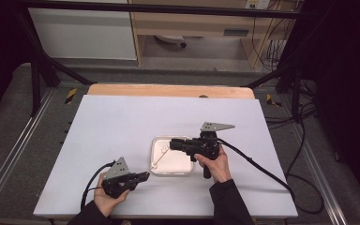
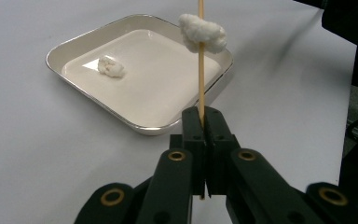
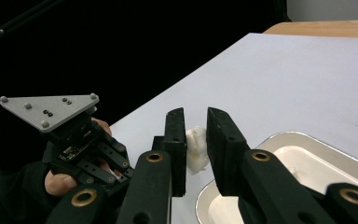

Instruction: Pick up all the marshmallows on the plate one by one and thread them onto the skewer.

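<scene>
**Threading white lumps onto a skewer over the tray**

The left gripper (image 2: 200, 122) has its jaws pressed together on the lower end of a thin wooden skewer (image 2: 201, 88), which rises from them and leans over the near edge of the metal tray (image 2: 70, 44). One white, cottony lump (image 2: 202, 32) sits speared high on the skewer, above the tray's near corner. A second loose lump (image 2: 110, 66) lies inside the tray, on its floor, toward the far side from the left gripper.

The right gripper (image 3: 196, 151) hangs over the tray, its jaws narrowly apart with the speared lump (image 3: 196, 149) between them; whether the pads press on it or merely bracket it I cannot tell.

The step in hand looks like seating this lump on the skewer. The next move probably calls for the left gripper to keep the skewer steady while the right one slides the lump down the stick without bending it, then lets go and drops into the tray for the remaining lump.
</scene>
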The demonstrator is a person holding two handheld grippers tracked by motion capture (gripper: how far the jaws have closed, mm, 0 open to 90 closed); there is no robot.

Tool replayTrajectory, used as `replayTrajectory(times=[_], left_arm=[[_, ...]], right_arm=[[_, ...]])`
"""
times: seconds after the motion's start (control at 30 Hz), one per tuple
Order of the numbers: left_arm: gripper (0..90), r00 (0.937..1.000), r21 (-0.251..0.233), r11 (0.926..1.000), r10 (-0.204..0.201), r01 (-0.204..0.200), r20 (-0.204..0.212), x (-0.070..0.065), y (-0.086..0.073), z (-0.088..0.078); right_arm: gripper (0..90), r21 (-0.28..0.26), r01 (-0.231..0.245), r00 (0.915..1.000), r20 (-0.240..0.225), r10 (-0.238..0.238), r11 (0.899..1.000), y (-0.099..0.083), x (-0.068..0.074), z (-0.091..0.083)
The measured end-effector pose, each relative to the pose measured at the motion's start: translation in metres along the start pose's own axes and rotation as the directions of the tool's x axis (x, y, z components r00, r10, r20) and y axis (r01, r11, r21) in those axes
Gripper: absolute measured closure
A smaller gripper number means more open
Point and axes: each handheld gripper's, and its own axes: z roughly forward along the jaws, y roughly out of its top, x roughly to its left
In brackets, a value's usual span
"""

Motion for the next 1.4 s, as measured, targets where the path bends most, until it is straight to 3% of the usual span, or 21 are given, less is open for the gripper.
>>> replayTrajectory(times=[0.5, 1.0, 1.4], left_arm=[[88.9, 0.9996, 0.001, 0.9996, 0.028, -0.028, -0.01, -0.001, -0.001, 0.001], [89.0, 0.9961, 0.027, 0.9965, 0.079, -0.078, -0.038, -0.004, -0.001, 0.004], [89.1, 0.9973, 0.021, 0.9979, 0.063, -0.062, -0.038, -0.006, 0.0, 0.007]], right_arm=[[79.3, -0.013, -0.047, 0.998, -0.044, 0.046, 0.999, -0.008, 0.0, 0.009], [79.8, 0.0, -0.058, 0.9953, -0.078, 0.058, 0.998, -0.018, 0.002, 0.016], [80.4, -0.005, -0.041, 0.9967, -0.07, 0.041, 0.999, -0.024, 0.005, 0.019]])
